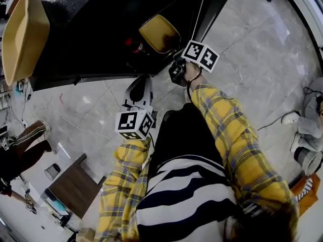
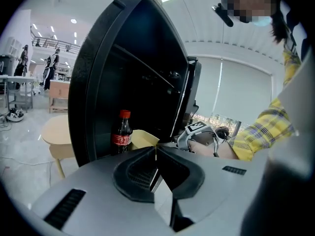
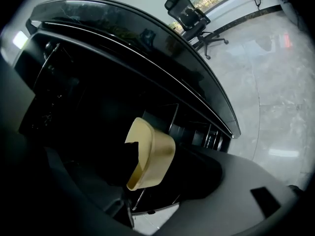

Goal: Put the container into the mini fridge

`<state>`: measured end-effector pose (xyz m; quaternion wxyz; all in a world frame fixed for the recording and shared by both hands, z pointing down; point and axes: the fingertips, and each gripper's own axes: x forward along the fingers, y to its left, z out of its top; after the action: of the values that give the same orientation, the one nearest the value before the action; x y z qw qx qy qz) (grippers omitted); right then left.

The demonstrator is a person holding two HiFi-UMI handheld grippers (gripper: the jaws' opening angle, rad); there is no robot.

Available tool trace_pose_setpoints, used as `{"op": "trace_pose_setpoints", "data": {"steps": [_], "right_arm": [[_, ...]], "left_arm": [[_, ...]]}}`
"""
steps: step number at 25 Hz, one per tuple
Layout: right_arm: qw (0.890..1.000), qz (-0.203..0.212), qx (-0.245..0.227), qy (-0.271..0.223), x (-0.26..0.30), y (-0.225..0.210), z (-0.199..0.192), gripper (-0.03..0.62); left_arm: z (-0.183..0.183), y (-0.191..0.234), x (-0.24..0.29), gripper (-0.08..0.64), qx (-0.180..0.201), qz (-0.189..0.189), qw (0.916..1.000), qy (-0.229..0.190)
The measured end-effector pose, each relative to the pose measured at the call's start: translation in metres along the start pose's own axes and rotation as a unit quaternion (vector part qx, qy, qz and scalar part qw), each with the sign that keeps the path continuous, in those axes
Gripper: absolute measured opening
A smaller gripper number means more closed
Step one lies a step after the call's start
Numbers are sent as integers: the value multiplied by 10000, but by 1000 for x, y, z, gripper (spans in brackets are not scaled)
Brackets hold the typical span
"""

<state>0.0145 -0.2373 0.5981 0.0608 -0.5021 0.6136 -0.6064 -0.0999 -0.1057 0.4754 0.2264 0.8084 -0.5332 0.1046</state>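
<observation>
The yellow container [image 1: 159,33] sits at the mouth of the open black mini fridge [image 1: 96,29], beside a cola bottle [image 1: 133,45]. In the right gripper view the container [image 3: 152,154] is tilted. One of its walls stands between the jaws of my right gripper [image 3: 160,156], one pad inside and one outside. The jaws are wide and I see no pad pressing. My left gripper [image 2: 155,149] is shut and empty, held in front of the fridge [image 2: 133,68]. It looks at the bottle [image 2: 121,134], the container [image 2: 140,138] and the right gripper [image 2: 199,134].
The fridge door [image 2: 189,97] stands open to the right. A pale wooden stool [image 2: 59,136] is left of the fridge. A brown low table [image 1: 75,185] stands on the marble floor. Other people are at the floor's left [image 1: 20,153] and right [image 1: 308,130]. An office chair [image 3: 189,16] stands farther off.
</observation>
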Motion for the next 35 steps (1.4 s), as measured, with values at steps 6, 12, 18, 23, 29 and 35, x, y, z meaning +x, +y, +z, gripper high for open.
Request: {"op": "trace_pose_setpoints", "data": {"steps": [6, 12, 18, 23, 29, 35], "right_arm": [[9999, -151, 74, -14, -14, -13, -11, 262], [9998, -153, -114, -33, -34, -19, -19, 261], [9992, -101, -397, -20, -43, -11, -16, 246], [9920, -328, -1213, -68, -76, -17, -23, 69], [9858, -125, -1652, -285, -122, -12, -35, 33], [9720, -128, -2304, -443, -156, 5, -40, 28]], "left_arm": [[3, 1, -2, 18, -1, -41, 10000, -23], [2, 1, -7, 18, -126, -73, 9999, -49], [4, -5, -11, 18, -119, -167, 9998, -68], [0, 2, -18, 17, -312, -103, 9994, -78], [-4, 6, -27, 17, -527, -102, 9985, -62], [-8, 2, -31, 17, -680, -193, 9975, -17]]}}
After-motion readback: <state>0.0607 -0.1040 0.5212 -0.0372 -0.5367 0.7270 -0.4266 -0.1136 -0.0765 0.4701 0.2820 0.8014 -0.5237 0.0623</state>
